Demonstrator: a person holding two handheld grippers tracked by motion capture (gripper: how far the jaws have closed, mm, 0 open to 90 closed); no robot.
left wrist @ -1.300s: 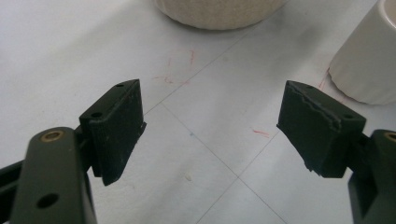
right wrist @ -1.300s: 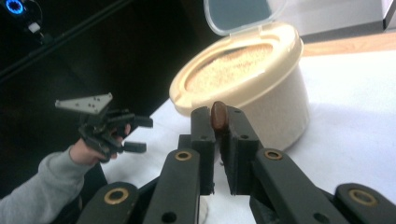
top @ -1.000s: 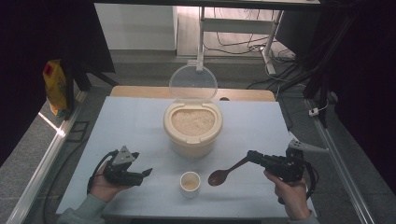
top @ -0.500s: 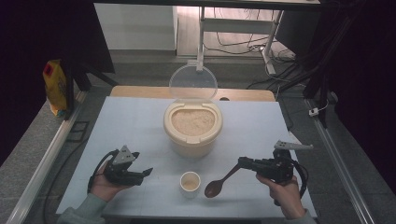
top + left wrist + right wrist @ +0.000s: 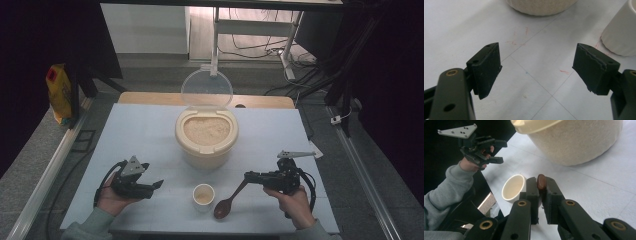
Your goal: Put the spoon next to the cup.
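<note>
Near the table's front edge, the right gripper (image 5: 248, 176), clamped on the brown wooden spoon (image 5: 227, 202), has lowered its bowl beside the small white cup (image 5: 203, 196), likely setting it down; the left gripper (image 5: 156, 186) rests open.

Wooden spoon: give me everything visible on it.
The wooden spoon is dark brown, wood by its look, with a slim handle and an oval bowl. The right gripper is shut on the handle's end, which sticks up between the pads. In the high view the spoon slants down to the left, its bowl low over or on the table, just right of the small cup. Contact unclear.
</note>
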